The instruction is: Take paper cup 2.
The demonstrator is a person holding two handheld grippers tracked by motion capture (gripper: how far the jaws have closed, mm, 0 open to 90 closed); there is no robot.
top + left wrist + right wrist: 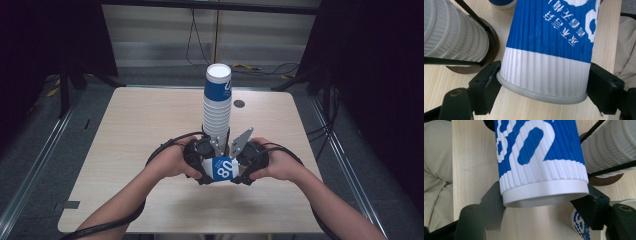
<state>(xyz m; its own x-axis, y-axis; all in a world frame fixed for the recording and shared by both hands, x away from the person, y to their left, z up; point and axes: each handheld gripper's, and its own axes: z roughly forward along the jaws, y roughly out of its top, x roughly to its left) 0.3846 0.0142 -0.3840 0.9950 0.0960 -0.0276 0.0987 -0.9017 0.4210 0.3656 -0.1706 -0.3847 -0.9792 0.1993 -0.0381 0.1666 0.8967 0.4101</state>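
- The tall stack of cups (217,102) stands upright in a wire holder on a round brown base (489,47) at the middle of the table (135,125); everything below is placed against it.
- A single blue-and-white ribbed cup (222,168) lies on its side just in front of the stack's foot, on the person's side, held up between both grippers.
- The left gripper (202,162) sits just left of that cup — in the left gripper view its black jaws press on the white band by the rolled rim (541,96), one at each side.
- The right gripper (244,162) sits just right of the cup; in the right gripper view its jaws are clamped on the cup's other end (the plain white foot ring (545,192)).
- In the left gripper view the stack's ribbed white cups (454,32) lie just beside the held cup, apart from it.
- Another blue-dotted cup (580,225) peeks in beside the right jaw — too little shows to say more.
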